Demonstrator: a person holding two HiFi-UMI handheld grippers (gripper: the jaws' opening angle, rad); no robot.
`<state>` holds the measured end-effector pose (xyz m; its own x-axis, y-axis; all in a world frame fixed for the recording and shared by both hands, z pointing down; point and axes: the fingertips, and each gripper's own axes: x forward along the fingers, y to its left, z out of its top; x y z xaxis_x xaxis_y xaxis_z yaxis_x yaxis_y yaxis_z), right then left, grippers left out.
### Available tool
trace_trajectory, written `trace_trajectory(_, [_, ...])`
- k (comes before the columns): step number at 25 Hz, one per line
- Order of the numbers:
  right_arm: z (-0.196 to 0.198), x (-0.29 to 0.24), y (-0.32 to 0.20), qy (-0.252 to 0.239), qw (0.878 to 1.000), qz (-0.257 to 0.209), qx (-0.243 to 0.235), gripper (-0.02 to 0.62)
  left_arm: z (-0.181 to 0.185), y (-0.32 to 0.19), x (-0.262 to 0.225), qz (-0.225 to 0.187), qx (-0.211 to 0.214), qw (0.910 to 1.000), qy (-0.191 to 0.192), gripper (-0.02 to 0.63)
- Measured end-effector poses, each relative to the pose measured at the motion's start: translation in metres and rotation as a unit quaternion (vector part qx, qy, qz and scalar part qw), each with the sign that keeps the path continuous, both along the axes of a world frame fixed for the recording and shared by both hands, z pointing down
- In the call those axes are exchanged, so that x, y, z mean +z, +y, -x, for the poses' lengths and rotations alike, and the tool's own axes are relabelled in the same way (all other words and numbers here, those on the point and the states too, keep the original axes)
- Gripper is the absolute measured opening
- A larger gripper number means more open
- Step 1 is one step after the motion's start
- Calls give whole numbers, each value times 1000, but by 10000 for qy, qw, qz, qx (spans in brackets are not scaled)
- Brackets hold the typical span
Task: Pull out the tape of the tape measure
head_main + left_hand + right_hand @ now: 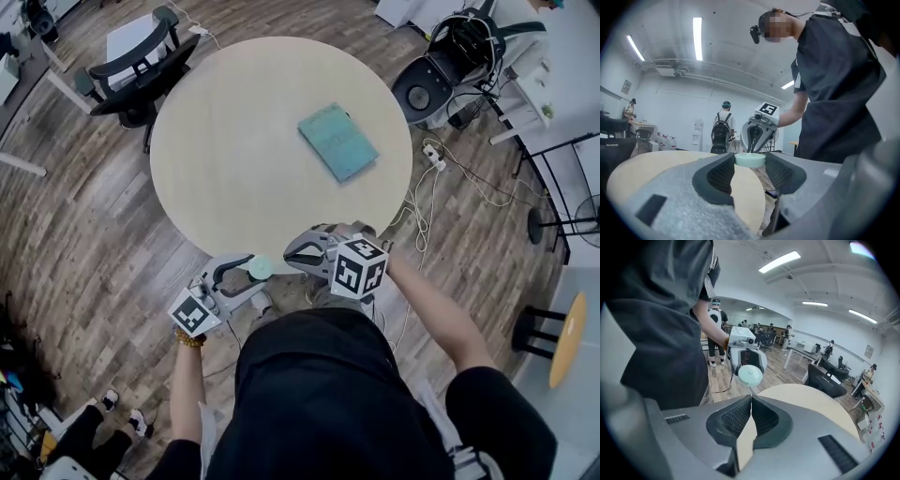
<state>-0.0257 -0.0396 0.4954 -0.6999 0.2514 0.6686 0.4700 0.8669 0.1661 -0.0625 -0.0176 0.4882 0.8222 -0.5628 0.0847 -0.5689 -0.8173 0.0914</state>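
A round pale-green tape measure (260, 269) hangs just off the near edge of the round table (234, 169). My left gripper (251, 274) is shut on it, and its pads press the case's sides (750, 160). My right gripper (291, 259) faces it from the right with its jaws together. In the right gripper view the case (750, 375) sits just beyond my closed right gripper (751, 398). A thin strip of tape (750, 389) runs from the case down into the jaw tips. In the left gripper view the right gripper (753, 136) stands close behind the case.
A teal notebook (337, 141) lies on the table's far right. Office chairs stand at the far left (141, 66) and far right (450, 66). Cables (441, 178) trail on the wooden floor, and a yellow stool (567, 337) stands at the right. Several people stand in the room behind.
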Motion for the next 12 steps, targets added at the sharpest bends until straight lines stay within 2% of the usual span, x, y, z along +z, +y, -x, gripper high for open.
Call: trace_trajectory(12, [-7,19,-21,410,9972,-340,526,5,12,6,12,221,309,9993,-67,215])
